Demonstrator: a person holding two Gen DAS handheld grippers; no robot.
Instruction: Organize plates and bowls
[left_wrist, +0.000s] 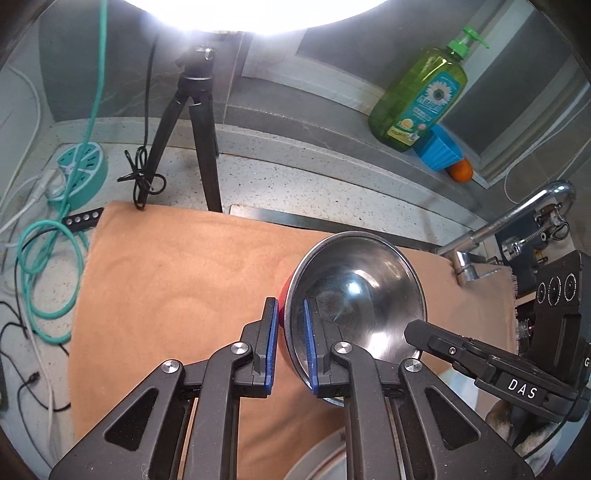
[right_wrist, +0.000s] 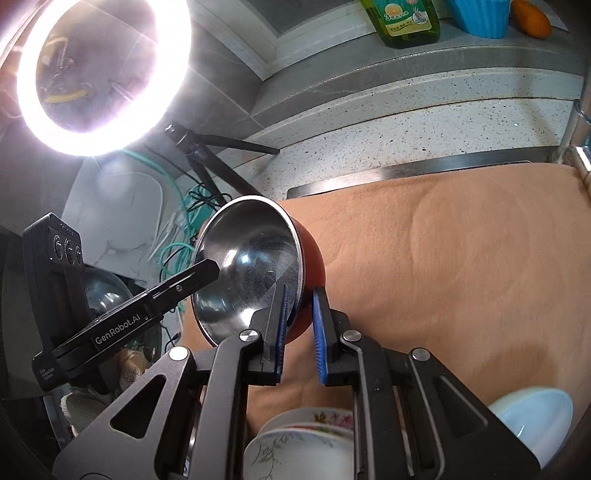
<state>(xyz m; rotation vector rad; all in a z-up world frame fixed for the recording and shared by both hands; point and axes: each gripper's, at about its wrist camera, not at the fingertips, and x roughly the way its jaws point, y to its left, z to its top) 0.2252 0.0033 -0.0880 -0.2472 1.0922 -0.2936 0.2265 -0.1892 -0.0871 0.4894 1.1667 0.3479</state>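
Observation:
A steel bowl (left_wrist: 356, 291) with a red outer wall is tilted on edge above the tan cloth (left_wrist: 166, 295). My left gripper (left_wrist: 291, 343) straddles the bowl's near rim, one finger inside and one outside. My right gripper (right_wrist: 299, 332) straddles the rim of the same bowl (right_wrist: 247, 266) from the other side, and it shows in the left wrist view (left_wrist: 480, 358). The pads of both look close to the rim, but firm contact is unclear. A patterned plate stack (right_wrist: 306, 435) and a pale blue bowl (right_wrist: 532, 417) lie below my right gripper.
A black tripod (left_wrist: 192, 122) and a ring light (right_wrist: 99, 74) stand at the back. Green soap bottle (left_wrist: 421, 92), blue cup (left_wrist: 439, 151) and an orange (left_wrist: 461, 171) sit on the ledge. A faucet (left_wrist: 517, 214) is at right. Teal cable and power strip (left_wrist: 77, 170) lie at left.

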